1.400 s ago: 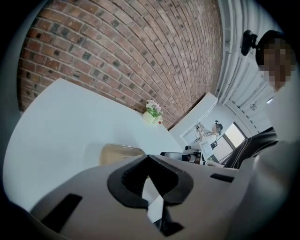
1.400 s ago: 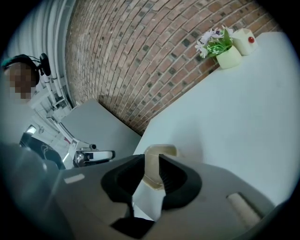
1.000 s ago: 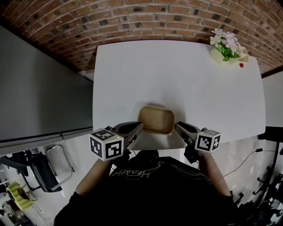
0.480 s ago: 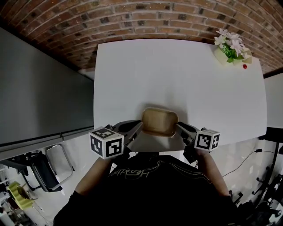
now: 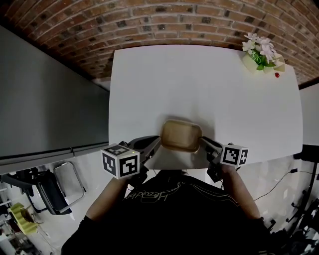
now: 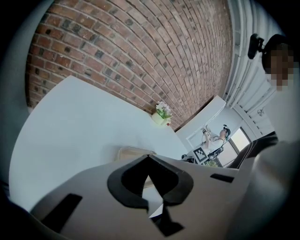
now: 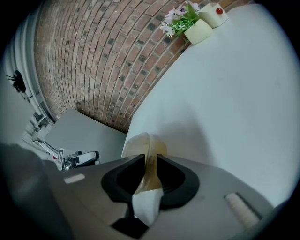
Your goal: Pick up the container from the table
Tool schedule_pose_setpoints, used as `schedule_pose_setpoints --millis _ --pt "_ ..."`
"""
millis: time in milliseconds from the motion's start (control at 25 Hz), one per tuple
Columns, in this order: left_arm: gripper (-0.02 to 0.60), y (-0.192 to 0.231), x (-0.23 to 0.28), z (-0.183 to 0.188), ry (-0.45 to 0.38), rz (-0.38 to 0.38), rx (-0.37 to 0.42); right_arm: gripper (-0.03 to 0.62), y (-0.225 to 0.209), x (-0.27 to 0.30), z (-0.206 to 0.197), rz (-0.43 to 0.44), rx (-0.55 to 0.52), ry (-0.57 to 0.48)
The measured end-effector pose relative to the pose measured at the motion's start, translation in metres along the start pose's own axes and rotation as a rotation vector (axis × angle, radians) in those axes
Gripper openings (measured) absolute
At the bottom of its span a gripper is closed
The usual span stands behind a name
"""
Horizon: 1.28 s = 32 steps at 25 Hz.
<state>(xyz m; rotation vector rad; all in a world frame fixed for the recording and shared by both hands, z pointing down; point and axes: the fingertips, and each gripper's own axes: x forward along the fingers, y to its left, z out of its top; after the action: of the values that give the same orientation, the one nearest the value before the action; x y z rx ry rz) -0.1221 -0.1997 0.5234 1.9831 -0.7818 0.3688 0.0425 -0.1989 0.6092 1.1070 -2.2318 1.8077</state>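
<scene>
Straddling the right-hand wall of the tan plastic container, the right hand-held gripper has one dark pad inside the tub and the other outside it. Its jaws have just been closing. They are still set fairly wide, with the thin wall standing between them, and the pads lie close on either side without clearly pressing it.

The container is a shallow, rounded-rectangular tub. It sits on the white bench directly between the two hand-held grippers, at the edge nearest the person. From the head view its inside shows only its own plain tan floor.

The left hand-held gripper has its jaws brought together, tips meeting, with nothing between them. The container lies just ahead of those tips at its left end; whether they touch it cannot be made out.

Far ahead of the right hand-held gripper, at the bench's far right corner, stands a cream flower pot. It holds pale pink-white blossoms and green leaves. Touching the pot on the side away from the grippers is a cream block with a small red thing on it. Both are well apart from the container. A brick wall rises beyond the bench's far edge.
</scene>
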Motion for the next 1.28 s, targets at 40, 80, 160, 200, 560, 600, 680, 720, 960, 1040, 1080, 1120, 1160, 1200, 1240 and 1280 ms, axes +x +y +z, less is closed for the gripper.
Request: schedule_pose_setpoints --millis 40,80,160,200,560,600,680,720,960,1040,1080,1120,1160,1200,1240,1280 --pt "0.003 -0.002 -0.002 -0.001 -0.005 0.003 -0.001 0.082 0.000 0.000 0.000 0.003 0.005 -0.001" --pt "0.003 -0.005 -0.005 -0.003 -0.010 0.006 -0.004 0.079 0.000 0.000 0.000 0.006 0.012 -0.001" --pt "0.003 -0.007 -0.009 -0.009 -0.016 0.016 -0.010 0.061 0.000 0.001 0.000 0.015 0.031 -0.002" --pt "0.003 -0.008 -0.012 -0.012 -0.018 0.024 -0.014 0.059 0.001 0.001 0.000 0.019 0.040 -0.003" --pt "0.003 -0.018 -0.030 -0.037 -0.044 0.068 -0.046 0.046 0.005 0.004 0.001 0.056 0.061 -0.017" --pt "0.003 -0.019 -0.032 -0.038 -0.048 0.073 -0.046 0.044 0.006 0.004 0.001 0.059 0.056 -0.016" --pt "0.003 -0.022 -0.035 -0.039 -0.060 0.081 -0.045 0.044 0.008 0.003 0.001 0.064 0.046 -0.017" --pt "0.003 -0.023 -0.036 -0.041 -0.064 0.083 -0.046 0.044 0.009 0.002 0.001 0.067 0.042 -0.019" --pt "0.003 -0.032 -0.041 -0.047 -0.095 0.105 -0.044 0.044 0.018 -0.013 0.003 0.082 -0.025 -0.035" --pt "0.003 -0.037 -0.043 -0.048 -0.105 0.111 -0.044 0.044 0.025 -0.021 0.005 0.096 -0.047 -0.044" --pt "0.003 -0.040 -0.043 -0.048 -0.110 0.113 -0.043 0.044 0.028 -0.025 0.007 0.104 -0.058 -0.051" --pt "0.003 -0.043 -0.044 -0.049 -0.115 0.115 -0.041 0.044 0.032 -0.030 0.008 0.113 -0.068 -0.058" --pt "0.003 -0.046 -0.044 -0.050 -0.120 0.115 -0.040 0.044 0.036 -0.034 0.010 0.121 -0.078 -0.066" --pt "0.002 -0.050 -0.044 -0.052 -0.125 0.113 -0.040 0.044 0.040 -0.039 0.011 0.131 -0.088 -0.074" --pt "0.003 -0.053 -0.045 -0.054 -0.130 0.110 -0.038 0.044 0.044 -0.044 0.012 0.141 -0.098 -0.082" --pt "0.003 -0.057 -0.045 -0.056 -0.135 0.109 -0.035 0.044 0.048 -0.050 0.012 0.151 -0.109 -0.090"
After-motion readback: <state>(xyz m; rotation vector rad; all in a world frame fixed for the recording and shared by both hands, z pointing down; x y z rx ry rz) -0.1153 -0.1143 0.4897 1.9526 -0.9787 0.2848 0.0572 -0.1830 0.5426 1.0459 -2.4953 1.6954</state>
